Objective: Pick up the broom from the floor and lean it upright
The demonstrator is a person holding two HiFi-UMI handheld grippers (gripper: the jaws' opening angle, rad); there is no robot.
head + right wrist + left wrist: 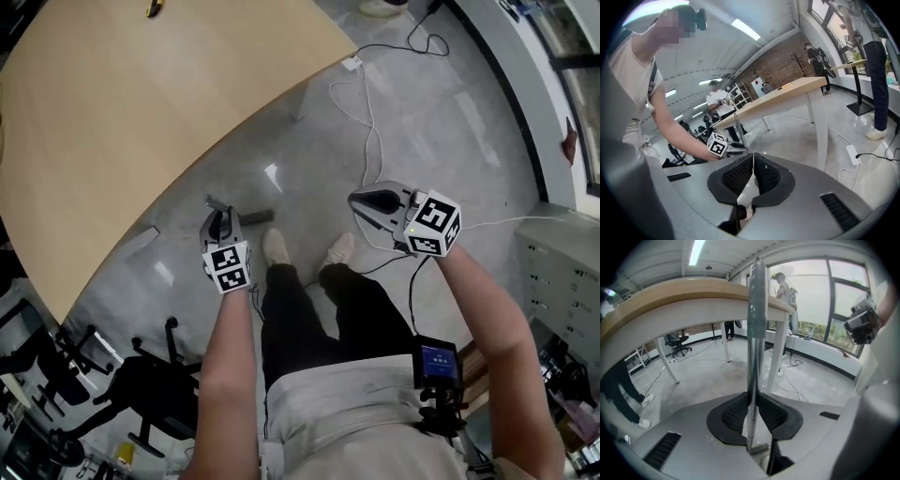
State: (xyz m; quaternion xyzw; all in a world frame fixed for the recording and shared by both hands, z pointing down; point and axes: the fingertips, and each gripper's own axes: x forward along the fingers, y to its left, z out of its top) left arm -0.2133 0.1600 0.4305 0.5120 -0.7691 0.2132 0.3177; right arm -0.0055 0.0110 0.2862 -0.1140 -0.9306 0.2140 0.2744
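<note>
The broom's silver handle (754, 333) stands nearly upright between the jaws of my left gripper (753, 405), which is shut on it. In the right gripper view the same thin handle (738, 127) rises from the left gripper (727, 148) in front of the table. From the head view my left gripper (222, 219) is held above the floor with a short grey piece of the handle (217, 202) at its tip. A dark bar (260, 217) on the floor beside it may be the broom's head. My right gripper (360, 200) (753, 169) is shut and empty, apart from the broom.
A large wooden table (141, 112) fills the left side, and its white legs (780, 348) stand just beyond the handle. Cables (370, 141) and a power strip (352, 63) lie on the concrete floor. My feet (277, 248) are below the grippers, with a black office chair (141, 384) behind.
</note>
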